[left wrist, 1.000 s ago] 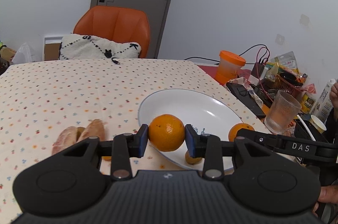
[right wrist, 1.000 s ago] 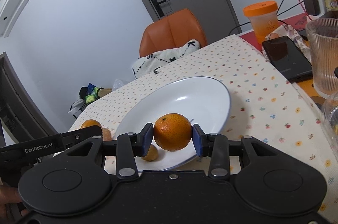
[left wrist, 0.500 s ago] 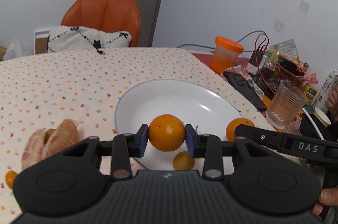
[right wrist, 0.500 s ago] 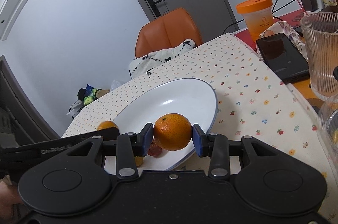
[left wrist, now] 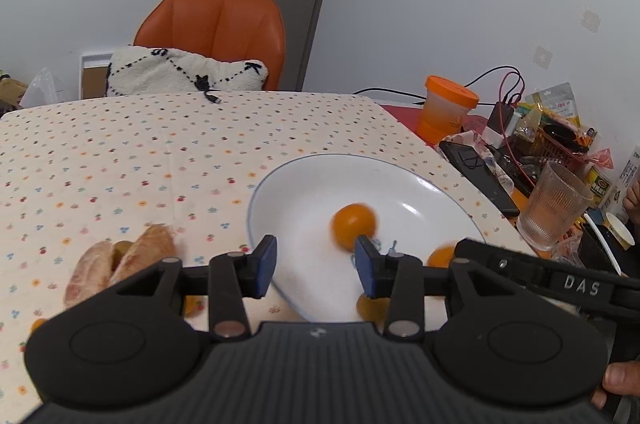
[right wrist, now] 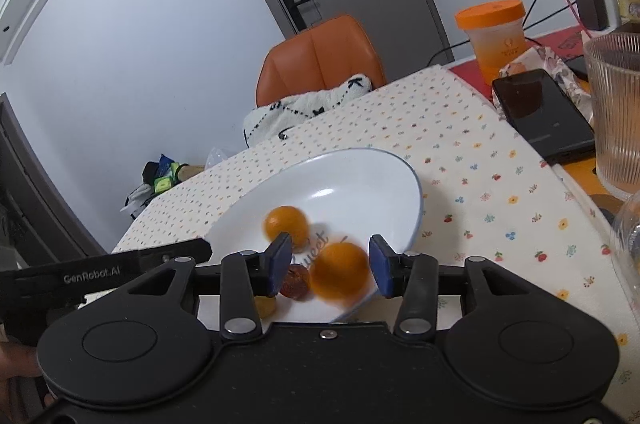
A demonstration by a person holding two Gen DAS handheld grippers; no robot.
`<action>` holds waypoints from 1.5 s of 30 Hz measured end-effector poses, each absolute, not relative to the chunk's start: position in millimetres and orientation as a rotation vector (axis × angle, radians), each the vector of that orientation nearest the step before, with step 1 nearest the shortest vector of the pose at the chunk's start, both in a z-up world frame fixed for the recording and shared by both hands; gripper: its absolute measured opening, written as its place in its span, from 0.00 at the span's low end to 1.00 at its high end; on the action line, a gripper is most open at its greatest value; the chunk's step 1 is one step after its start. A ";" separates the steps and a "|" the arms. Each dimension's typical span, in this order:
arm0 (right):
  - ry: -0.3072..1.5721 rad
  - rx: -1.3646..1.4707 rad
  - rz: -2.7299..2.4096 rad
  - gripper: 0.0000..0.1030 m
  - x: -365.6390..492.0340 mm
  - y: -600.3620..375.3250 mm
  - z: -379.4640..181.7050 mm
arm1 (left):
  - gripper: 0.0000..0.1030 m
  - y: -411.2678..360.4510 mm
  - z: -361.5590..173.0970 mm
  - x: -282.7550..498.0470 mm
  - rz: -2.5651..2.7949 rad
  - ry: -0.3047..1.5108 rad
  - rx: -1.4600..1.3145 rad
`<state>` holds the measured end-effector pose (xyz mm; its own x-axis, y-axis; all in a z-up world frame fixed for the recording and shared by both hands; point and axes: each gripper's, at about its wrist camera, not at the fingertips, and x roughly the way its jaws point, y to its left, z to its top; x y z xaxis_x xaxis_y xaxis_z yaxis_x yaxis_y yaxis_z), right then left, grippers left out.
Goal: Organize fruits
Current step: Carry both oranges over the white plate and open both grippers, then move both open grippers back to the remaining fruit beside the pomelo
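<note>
A white plate (left wrist: 256, 200) (right wrist: 416, 192) lies on the dotted tablecloth. My left gripper (left wrist: 316, 268) is open over its near rim; a blurred orange (left wrist: 354, 225) (right wrist: 286, 224) lies loose in the plate just beyond the fingers. My right gripper (right wrist: 330, 266) is open too, and a second blurred orange (right wrist: 339, 274) (left wrist: 440, 256) sits between its spread fingers without touching them, low in the plate. A small reddish-brown fruit (right wrist: 295, 282) and a small yellow fruit (right wrist: 266, 306) (left wrist: 370, 308) lie by the plate's near edge. Peeled citrus segments (left wrist: 120, 264) rest on the cloth at left.
A ribbed glass (left wrist: 554, 208) (right wrist: 616, 112), a black phone (left wrist: 480, 176) (right wrist: 540, 112), an orange-lidded cup (left wrist: 446, 116) (right wrist: 496, 32) and cabled clutter crowd the right side. An orange chair (left wrist: 216, 32) with a white cushion (left wrist: 180, 76) stands behind the table.
Both grippers have opened and let go of their oranges, which have dropped into the plate and are blurred with motion.
</note>
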<state>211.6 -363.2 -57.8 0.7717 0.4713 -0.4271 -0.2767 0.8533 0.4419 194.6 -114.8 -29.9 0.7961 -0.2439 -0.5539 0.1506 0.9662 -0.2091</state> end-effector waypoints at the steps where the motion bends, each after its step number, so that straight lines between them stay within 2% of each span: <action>1: 0.553 0.369 0.422 0.43 210.6 -361.9 -56.7 | 0.46 -112.5 -29.2 193.0 -0.208 0.615 -0.160; 5: 0.549 0.357 0.427 0.46 205.5 -355.5 -52.3 | 0.62 -102.4 -24.7 186.5 -0.183 0.609 -0.173; 9: 0.541 0.360 0.423 0.57 198.8 -352.0 -49.3 | 0.78 -90.1 -18.0 177.7 -0.131 0.585 -0.181; 12: 0.538 0.363 0.428 0.61 195.2 -349.3 -46.6 | 0.82 -82.5 -13.5 171.0 -0.096 0.573 -0.183; 16: 0.521 0.354 0.421 0.78 188.3 -344.2 -42.7 | 0.85 -73.9 -9.6 161.5 -0.053 0.562 -0.185; 20: 0.512 0.353 0.423 0.86 180.9 -340.9 -39.0 | 0.88 -65.3 -5.9 150.1 -0.014 0.543 -0.189; 22: 0.502 0.354 0.418 0.95 177.5 -340.4 -37.0 | 0.89 -61.6 -4.0 144.2 0.001 0.535 -0.193; 24: 0.492 0.355 0.414 0.99 175.0 -340.1 -35.3 | 0.89 -58.2 -1.6 139.0 0.010 0.529 -0.196; 45: 0.488 0.337 0.435 1.00 145.6 -320.6 -23.2 | 0.91 -30.3 9.0 88.4 0.074 0.492 -0.187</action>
<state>145.6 -320.6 -23.2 0.7954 0.4758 -0.3755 -0.3186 0.8552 0.4088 88.4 -30.3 9.0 0.8793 0.0258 -0.4756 -0.1157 0.9802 -0.1608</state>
